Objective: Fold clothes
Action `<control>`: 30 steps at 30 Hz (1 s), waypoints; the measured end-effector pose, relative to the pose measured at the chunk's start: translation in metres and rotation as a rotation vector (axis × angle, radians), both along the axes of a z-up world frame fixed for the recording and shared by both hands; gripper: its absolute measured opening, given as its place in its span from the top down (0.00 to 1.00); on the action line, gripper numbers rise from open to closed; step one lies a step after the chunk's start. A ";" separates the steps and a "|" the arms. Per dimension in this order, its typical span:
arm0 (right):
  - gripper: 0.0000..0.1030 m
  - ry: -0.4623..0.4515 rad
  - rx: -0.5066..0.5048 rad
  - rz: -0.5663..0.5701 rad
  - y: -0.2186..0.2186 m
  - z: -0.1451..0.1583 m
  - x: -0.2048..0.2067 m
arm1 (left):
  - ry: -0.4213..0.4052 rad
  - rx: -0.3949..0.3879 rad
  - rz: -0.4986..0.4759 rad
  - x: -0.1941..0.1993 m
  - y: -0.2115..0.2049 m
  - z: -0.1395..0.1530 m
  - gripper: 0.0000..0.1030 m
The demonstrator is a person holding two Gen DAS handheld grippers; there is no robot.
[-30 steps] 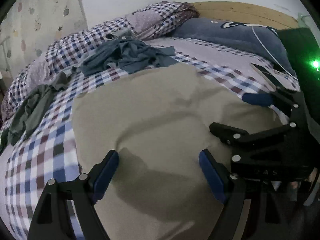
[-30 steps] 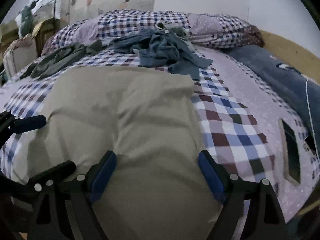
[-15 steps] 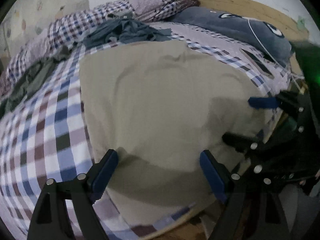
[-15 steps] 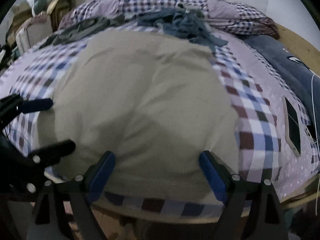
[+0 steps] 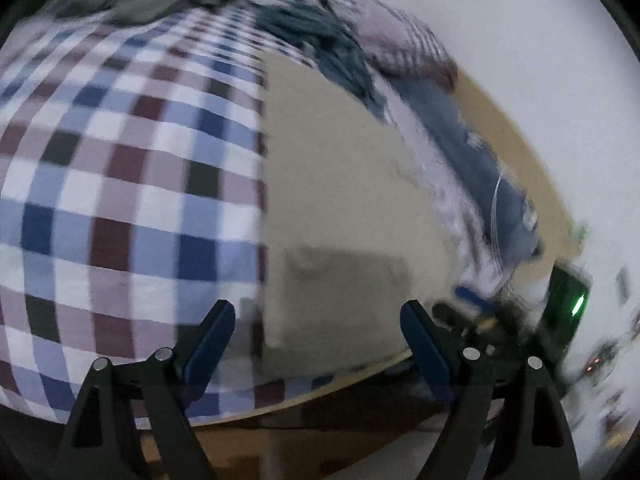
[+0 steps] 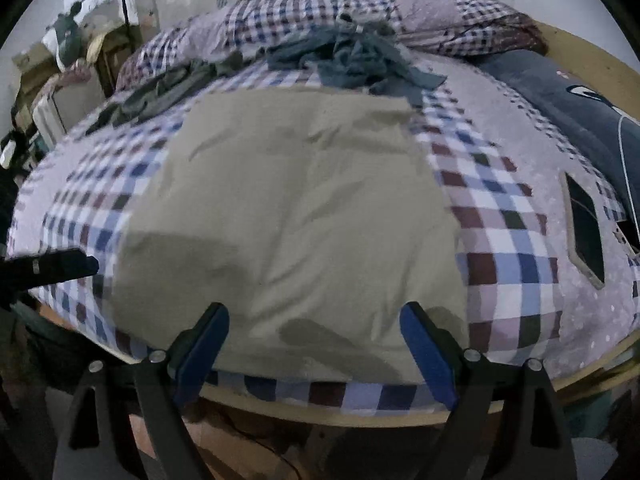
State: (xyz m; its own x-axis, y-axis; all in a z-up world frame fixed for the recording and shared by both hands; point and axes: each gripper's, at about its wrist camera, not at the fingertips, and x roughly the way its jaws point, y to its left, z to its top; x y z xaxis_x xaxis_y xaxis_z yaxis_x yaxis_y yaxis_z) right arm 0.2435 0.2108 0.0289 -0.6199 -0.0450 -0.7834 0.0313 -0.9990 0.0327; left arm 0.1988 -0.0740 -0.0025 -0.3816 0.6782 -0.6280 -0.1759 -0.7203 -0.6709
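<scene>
A beige garment [image 6: 296, 216] lies flat and folded on the checked bedsheet [image 6: 508, 248], reaching the bed's near edge. In the blurred left wrist view the beige garment [image 5: 340, 208] fills the middle, its left edge straight. My left gripper [image 5: 316, 344] is open, held just off the bed's edge near the garment's near left corner, with nothing in it. My right gripper [image 6: 316, 340] is open too, empty, over the garment's near edge. A left finger [image 6: 52, 268] shows at the left of the right wrist view.
A heap of grey-blue clothes [image 6: 352, 56] and a dark green garment [image 6: 160, 92] lie further back on the bed. A phone [image 6: 584, 232] rests on the sheet at the right, beside a dark blue pillow [image 6: 568, 104]. A wooden bed frame [image 6: 360, 412] runs below the grippers.
Both grippers have drawn back from over the garment to the bed's near edge. The left one has swung left and its view is now blurred with motion. Both stay open.
</scene>
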 end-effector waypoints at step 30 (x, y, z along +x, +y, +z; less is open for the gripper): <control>0.13 0.212 0.038 0.172 -0.048 0.019 0.017 | -0.229 0.381 -0.111 -0.040 0.000 -0.049 0.06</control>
State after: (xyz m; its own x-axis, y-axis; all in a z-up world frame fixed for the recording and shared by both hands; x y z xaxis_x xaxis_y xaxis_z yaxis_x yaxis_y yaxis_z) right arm 0.2602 0.1626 0.0484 -0.7562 -0.1371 -0.6398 0.2030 -0.9787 -0.0303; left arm 0.1590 -0.0740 -0.0515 -0.1746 0.9061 -0.3853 -0.0544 -0.3996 -0.9151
